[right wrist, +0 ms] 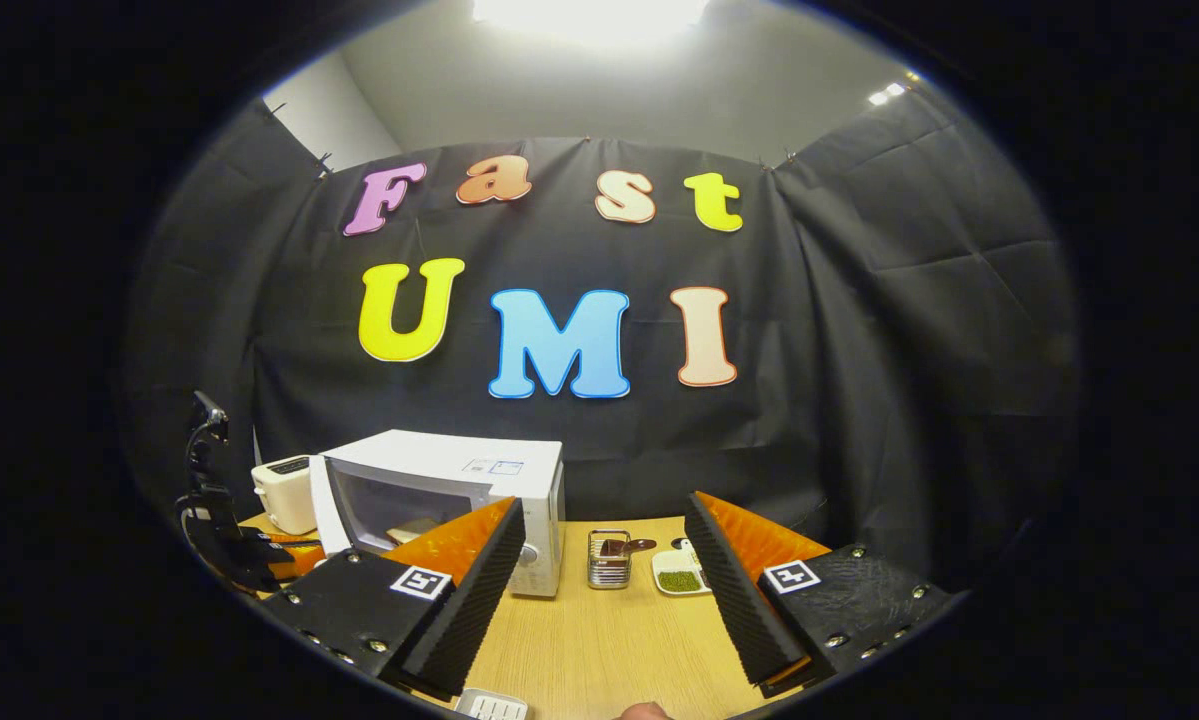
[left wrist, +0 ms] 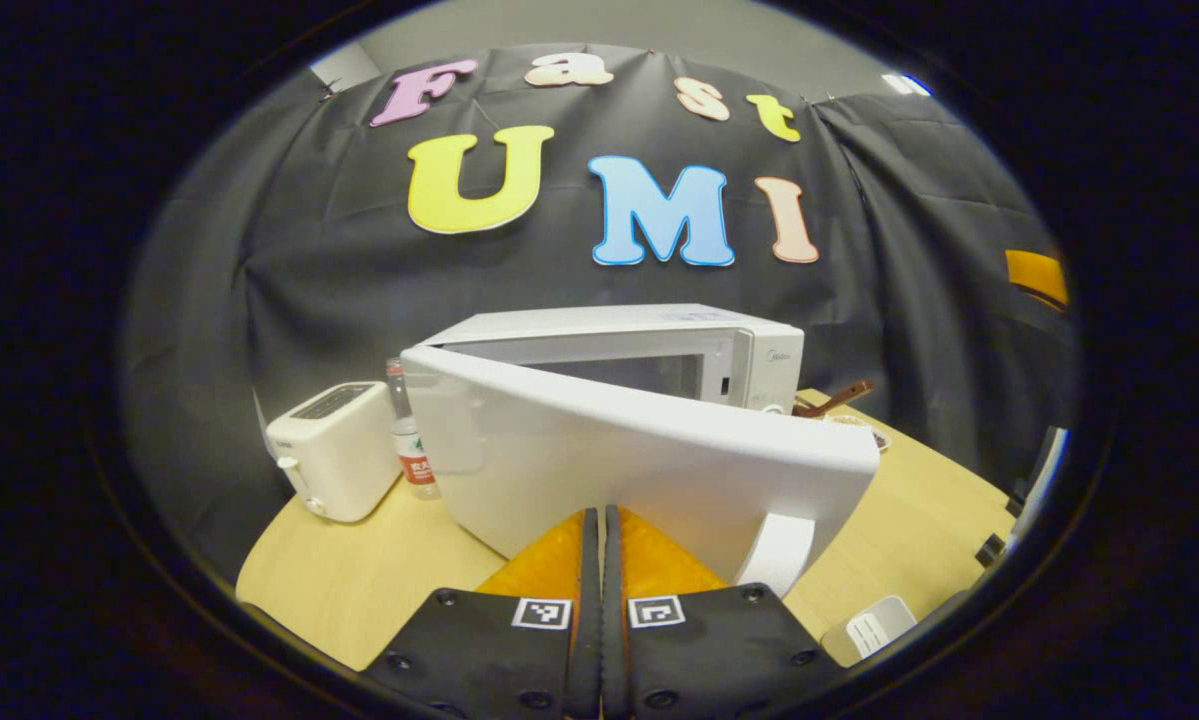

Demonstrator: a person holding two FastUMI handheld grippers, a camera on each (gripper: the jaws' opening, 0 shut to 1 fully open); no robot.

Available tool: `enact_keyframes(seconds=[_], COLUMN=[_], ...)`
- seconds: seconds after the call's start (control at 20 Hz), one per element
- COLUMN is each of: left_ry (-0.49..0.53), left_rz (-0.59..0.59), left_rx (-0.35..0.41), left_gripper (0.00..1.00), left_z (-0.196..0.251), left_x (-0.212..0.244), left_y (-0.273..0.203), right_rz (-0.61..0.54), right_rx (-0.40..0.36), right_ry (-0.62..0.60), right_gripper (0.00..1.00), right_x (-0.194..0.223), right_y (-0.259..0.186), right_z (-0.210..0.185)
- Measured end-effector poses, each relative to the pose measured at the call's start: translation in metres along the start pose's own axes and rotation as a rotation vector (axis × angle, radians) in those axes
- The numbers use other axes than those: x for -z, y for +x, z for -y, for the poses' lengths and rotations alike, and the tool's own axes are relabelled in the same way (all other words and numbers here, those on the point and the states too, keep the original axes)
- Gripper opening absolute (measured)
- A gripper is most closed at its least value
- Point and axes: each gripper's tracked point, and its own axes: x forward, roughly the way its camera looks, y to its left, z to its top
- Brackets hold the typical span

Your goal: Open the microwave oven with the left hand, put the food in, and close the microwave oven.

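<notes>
Microwave door first: in the left gripper view my left gripper [left wrist: 600, 540] has its jaws pressed together, holding nothing, tips just at the swung-out white door [left wrist: 619, 470] of the white box-shaped microwave oven [left wrist: 659, 350] on the pale wooden counter [left wrist: 359, 570]. A white toaster [left wrist: 331, 450] stands left of it. In the right gripper view my right gripper [right wrist: 604, 540] jaws gape wide and empty, the microwave oven ahead-left. Between them farther off, a shiny metal cup [right wrist: 609, 560] holds a brown utensil, and a small white dish [right wrist: 679, 575] holds something green.
</notes>
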Motion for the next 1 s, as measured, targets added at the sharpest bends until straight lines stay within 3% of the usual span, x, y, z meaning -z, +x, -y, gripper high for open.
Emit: enact_keyframes(seconds=[0.5,1.0], left_ry=[0.053,0.047], left_rz=[0.028,0.046], left_rx=[0.134,0.159], left_gripper=[0.07,0.07], left_z=[0.032,0.04], left_x=[-0.025,-0.041], left_y=[0.066,0.113], right_rz=[-0.031,-0.051], right_rx=[0.137,0.235], right_ry=[-0.011,-0.038], right_gripper=[0.98,0.98], right_x=[0.01,0.012], right_y=[0.004,-0.004], right_z=[0.024,0.045])
